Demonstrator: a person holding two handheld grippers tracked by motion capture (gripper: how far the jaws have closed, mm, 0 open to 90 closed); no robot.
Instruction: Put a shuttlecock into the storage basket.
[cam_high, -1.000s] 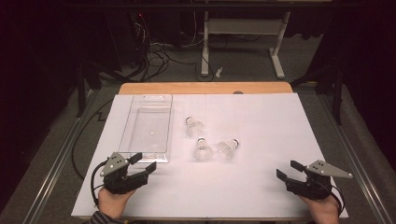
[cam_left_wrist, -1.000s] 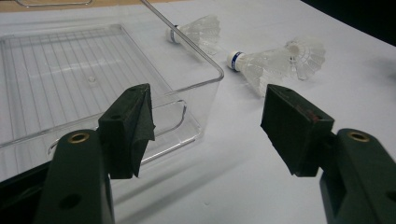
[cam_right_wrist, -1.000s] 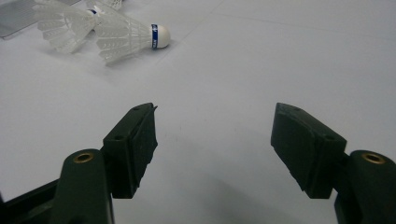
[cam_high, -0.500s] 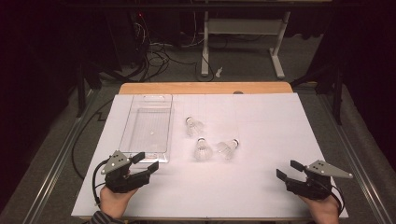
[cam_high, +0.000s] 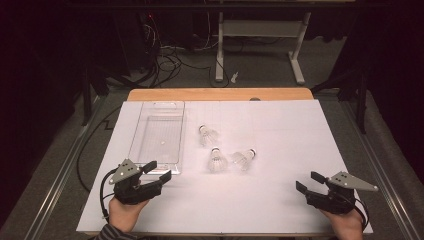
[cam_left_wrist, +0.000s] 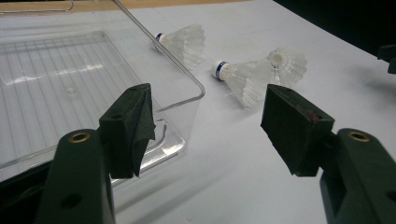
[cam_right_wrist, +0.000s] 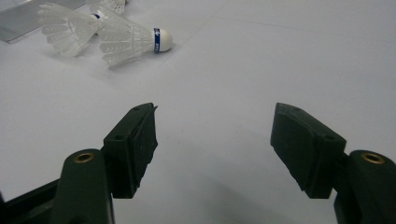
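Three white feathered shuttlecocks with blue-banded cork tips lay loose on the white paper-covered table (cam_high: 280, 200), just right of an empty clear plastic rectangular tray (cam_high: 142, 145). The far shuttlecock (cam_high: 207, 135) sat nearest the tray; the middle shuttlecock (cam_high: 217, 160) stood on its skirt with the cork up, and the right shuttlecock (cam_high: 243, 159) lay on its side just beside it, the two skirts seeming to touch. The left gripper (cam_high: 152, 172) rested at the tray's near corner with its jaws spread and nothing between them; the right gripper (cam_high: 307, 182) sat well apart at the table's right edge, likewise spread and empty. In the left gripper view the tray wall stood beside the left jaw, and the shuttlecocks lay ahead. Such shuttlecocks would be very light and easily nudged or rolled, with skirts that are springy, fragile and likely to crush under a hard pinch. The firm cork tip, or the narrow neck just behind the blue band, looked the safest place to grasp, with gentle closing.
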